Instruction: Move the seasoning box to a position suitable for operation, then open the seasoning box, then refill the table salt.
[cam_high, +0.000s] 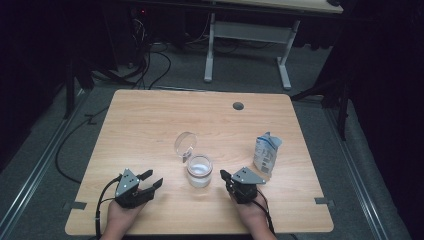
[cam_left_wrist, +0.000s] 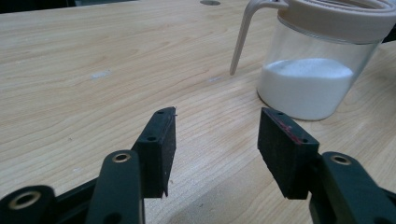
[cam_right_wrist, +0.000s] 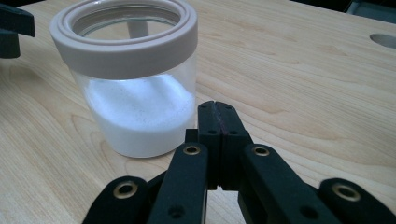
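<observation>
A clear glass jar (cam_high: 200, 172) with a beige rim stands near the table's front middle, about a third full of white powder. Its round lid (cam_high: 186, 144) is flipped up behind it. My left gripper (cam_high: 152, 179) rests left of the jar, open, nothing between its pads. In the left gripper view the jar (cam_left_wrist: 308, 88) stands ahead to the right of the open left gripper (cam_left_wrist: 217, 140). My right gripper (cam_high: 223, 175) sits just right of the jar, shut on nothing. In the right gripper view its jaws (cam_right_wrist: 218, 109) meet beside the jar (cam_right_wrist: 135, 93), apart from the glass.
A small blue and white carton (cam_high: 266, 152) stands upright behind the right gripper. The wooden table (cam_high: 150, 125) has a round cable hole (cam_high: 238, 105) near its far edge. A white-legged desk (cam_high: 250, 35) and floor cables lie beyond the table.
</observation>
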